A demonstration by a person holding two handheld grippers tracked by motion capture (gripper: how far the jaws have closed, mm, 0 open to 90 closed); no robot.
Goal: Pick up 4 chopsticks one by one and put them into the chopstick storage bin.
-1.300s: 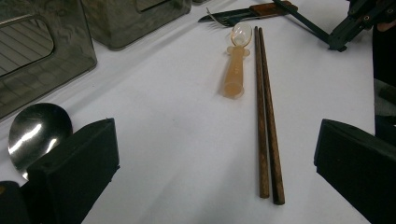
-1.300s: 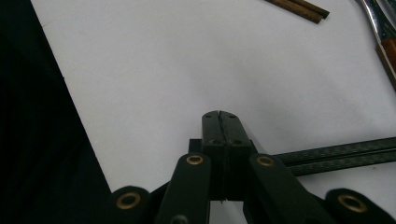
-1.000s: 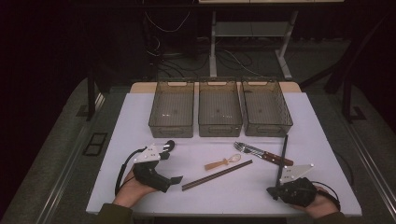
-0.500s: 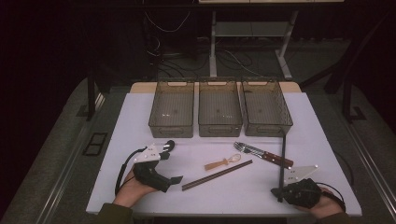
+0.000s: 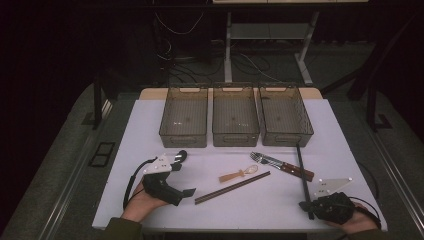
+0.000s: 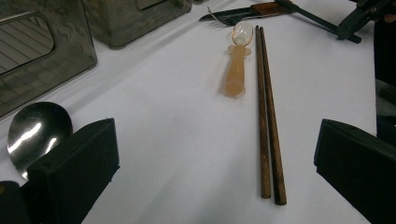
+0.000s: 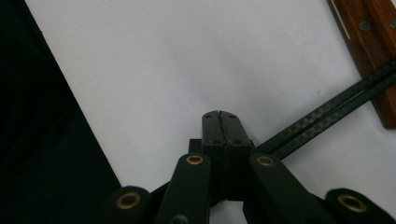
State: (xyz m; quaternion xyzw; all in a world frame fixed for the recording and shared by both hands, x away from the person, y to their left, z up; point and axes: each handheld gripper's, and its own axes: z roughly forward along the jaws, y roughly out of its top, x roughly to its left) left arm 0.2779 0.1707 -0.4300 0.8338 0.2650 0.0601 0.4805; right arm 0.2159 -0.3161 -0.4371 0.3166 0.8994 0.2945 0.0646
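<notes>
Right gripper: clenched, pads meeting at the tip, at the near right edge of the table. The black chopsticks run out from the side of its jaws and across the wooden knife handle. Can't tell whether their end is nipped or just lies under the jaws.

My read is cutlery sorting, with this pair in hand. Confirm the pinch before lifting. If it's a miss, release and re-grab both sticks further up their length. A hold on the very end will likely let them swing. Lift clear of the knife so it isn't dragged.

Left gripper: released, jaws wide and nothing between the pads. The metal spoon sits just beside one jaw, and the brown chopsticks lie ahead with the plastic spoon alongside. Keep it parked.

Far: the three bins. The black pair's far tip is near the right one.
</notes>
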